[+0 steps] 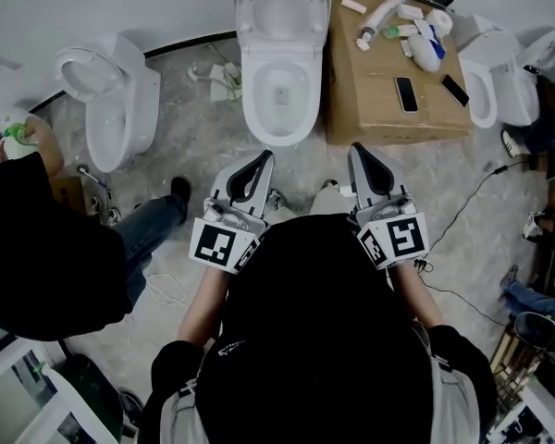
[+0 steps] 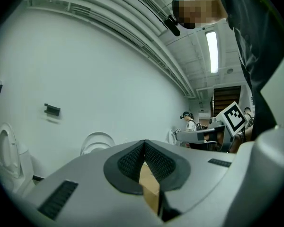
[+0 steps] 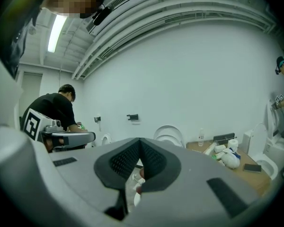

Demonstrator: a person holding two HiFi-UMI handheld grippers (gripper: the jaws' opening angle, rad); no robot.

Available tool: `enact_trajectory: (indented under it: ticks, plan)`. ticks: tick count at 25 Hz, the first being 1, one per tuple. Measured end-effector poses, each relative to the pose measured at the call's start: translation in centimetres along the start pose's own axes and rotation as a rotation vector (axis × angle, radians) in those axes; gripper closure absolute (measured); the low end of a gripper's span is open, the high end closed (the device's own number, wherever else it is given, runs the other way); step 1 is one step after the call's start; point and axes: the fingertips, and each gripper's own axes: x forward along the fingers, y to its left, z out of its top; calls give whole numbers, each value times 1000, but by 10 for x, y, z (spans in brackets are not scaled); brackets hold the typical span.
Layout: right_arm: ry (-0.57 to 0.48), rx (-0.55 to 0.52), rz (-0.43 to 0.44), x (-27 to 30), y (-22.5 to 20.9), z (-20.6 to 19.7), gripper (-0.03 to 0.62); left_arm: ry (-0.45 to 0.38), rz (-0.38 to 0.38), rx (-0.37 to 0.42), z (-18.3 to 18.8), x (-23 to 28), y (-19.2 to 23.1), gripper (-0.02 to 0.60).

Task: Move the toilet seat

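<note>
A white toilet stands straight ahead against the wall, its seat and lid tipped up over the open bowl. My left gripper and right gripper are held side by side just short of the bowl's front rim, touching nothing. Both are shut and hold nothing. In the left gripper view the shut jaws point at the wall, with the raised seat just left of them. In the right gripper view the shut jaws sit below the same raised seat.
A cardboard box right of the toilet carries phones, bottles and a paper roll. Another toilet stands at the left and one more at the right. A person in black bends at the left. Cables cross the floor.
</note>
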Motion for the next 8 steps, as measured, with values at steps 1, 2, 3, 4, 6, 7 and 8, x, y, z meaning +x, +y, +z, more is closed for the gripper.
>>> enact_trajectory:
  ticks: [1,2,3,4,6,7,8]
  plan:
    - [-1,0,2,-3,-3,-1,582,1,3,3,-1,1,-4,572]
    - [-2,1,3,-5,-6,-1,582,6,9,1,-3,3,-7,572]
    - [-3,3,4,-8,-10,-1,582,14,16,-4,-5,5,-11,572]
    - [-6,4,5,-10,-14,-1,582,19,24,-7,-6,9,-13,572]
    - [-11,4,9,-14,-24,1,582,19,37,-9,-7,18,-19,572]
    - [-13,2,13,-17,-29,2,582,17,43,-10,-6,23,-23,572]
    - [-14,-1,17,-20,-35,3,582,14,48,-12,-5,28,-26,572]
